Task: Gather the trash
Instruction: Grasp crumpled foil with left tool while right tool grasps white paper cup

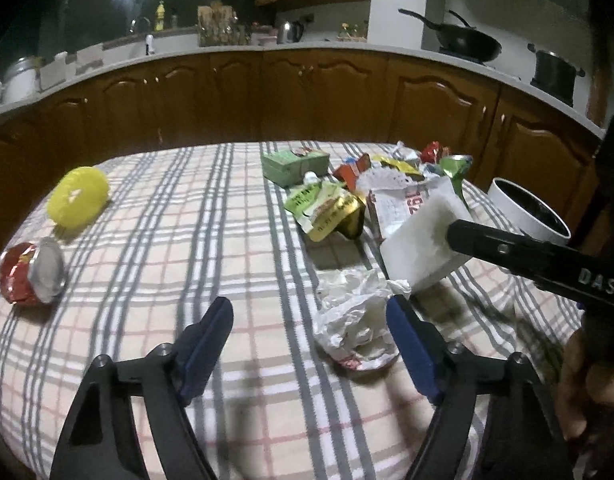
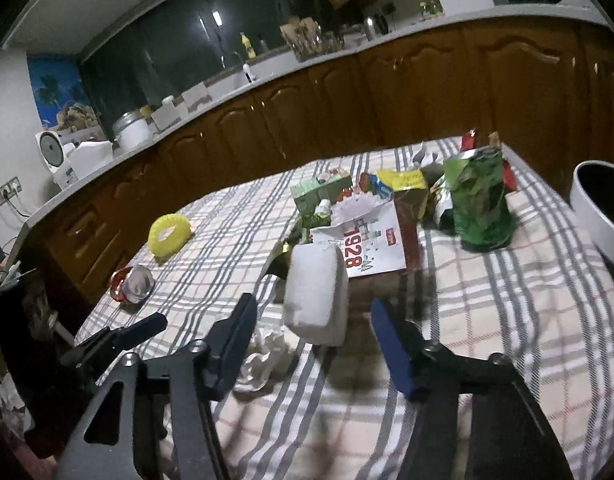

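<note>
A white foam block [image 1: 425,242] hangs tilted above the checked tablecloth [image 1: 187,240], between the wide-open fingers of my right gripper [image 2: 313,312]; it also shows in the right wrist view [image 2: 317,294]. I cannot tell whether either finger touches it. My left gripper [image 1: 309,316] is open and empty, low over the cloth, its right finger beside a crumpled white plastic bag [image 1: 355,320]. A pile of wrappers [image 1: 331,204], a green box [image 1: 293,164] and a printed paper [image 2: 367,246] lie beyond. A white bin [image 1: 527,212] stands at the right edge.
A yellow round lid [image 1: 78,196] and a red foil-topped cup [image 1: 29,274] lie at the left of the table. A crushed green packet [image 2: 481,208] stands near the bin [image 2: 603,216]. Brown cabinets and a counter [image 1: 307,80] run behind the table.
</note>
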{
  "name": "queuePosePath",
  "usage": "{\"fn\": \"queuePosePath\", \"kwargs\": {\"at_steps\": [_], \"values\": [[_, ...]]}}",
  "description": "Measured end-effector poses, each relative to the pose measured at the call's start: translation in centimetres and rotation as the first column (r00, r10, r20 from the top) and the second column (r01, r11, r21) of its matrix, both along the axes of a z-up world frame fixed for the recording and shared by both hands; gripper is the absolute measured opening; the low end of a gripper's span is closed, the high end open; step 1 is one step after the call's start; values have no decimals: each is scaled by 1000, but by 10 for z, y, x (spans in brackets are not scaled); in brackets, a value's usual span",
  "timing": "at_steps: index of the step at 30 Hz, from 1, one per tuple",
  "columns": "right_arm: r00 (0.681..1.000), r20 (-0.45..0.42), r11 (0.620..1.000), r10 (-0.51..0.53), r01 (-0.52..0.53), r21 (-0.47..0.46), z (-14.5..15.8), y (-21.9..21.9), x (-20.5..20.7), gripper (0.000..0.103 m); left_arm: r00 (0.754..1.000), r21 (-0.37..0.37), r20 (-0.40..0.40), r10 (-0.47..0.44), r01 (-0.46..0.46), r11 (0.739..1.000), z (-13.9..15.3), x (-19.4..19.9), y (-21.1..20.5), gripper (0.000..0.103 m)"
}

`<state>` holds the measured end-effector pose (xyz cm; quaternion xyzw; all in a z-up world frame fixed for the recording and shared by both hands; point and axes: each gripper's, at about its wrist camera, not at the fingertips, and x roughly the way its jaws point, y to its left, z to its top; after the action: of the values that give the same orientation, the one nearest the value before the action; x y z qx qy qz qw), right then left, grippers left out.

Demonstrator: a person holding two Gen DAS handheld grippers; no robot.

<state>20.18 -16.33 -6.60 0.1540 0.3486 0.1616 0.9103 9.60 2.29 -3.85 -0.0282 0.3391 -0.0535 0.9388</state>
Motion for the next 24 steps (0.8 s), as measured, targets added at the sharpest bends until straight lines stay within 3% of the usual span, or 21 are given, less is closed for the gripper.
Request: {"fn": "queuePosePath", "kwargs": {"at_steps": [2, 4, 5, 6, 8, 10, 18, 24], "values": [[1000, -23, 1000, 9, -9, 19, -6, -2, 5, 44, 1000, 3, -14, -16, 16, 1000, -3, 6, -3, 69], [999, -46, 999, 17, -15, 41, -12, -5, 7, 28, 998, -4, -40, -38, 38, 999, -8, 13, -7, 53], [998, -52, 999, 19, -17, 49, -13, -6, 7, 28, 997, -13, -50, -51, 50, 999, -11, 16, -8, 37], [999, -48, 998, 21, -18, 55, -13, -9, 4, 27, 996, -27, -59, -67, 66, 997, -12, 19, -9, 28], [999, -34, 999, 19, -17, 52, -11, -14, -1, 26, 996, -19, -42, -78, 77, 997, -8, 19, -14, 26], [1000, -20, 998, 15, -14, 61, -6, -21, -8, 26, 995, -18, -28, -97, 96, 995, -4, 19, -19, 15], [996, 38, 995, -75, 72, 71, 13, -66, -37, 25, 980, -12, 34, -198, 199, 980, 19, 9, -53, 13], [984, 52, 983, -171, 167, 70, 18, -107, -51, 25, 964, -15, 35, -265, 266, 964, 24, 17, -78, 13]]}}
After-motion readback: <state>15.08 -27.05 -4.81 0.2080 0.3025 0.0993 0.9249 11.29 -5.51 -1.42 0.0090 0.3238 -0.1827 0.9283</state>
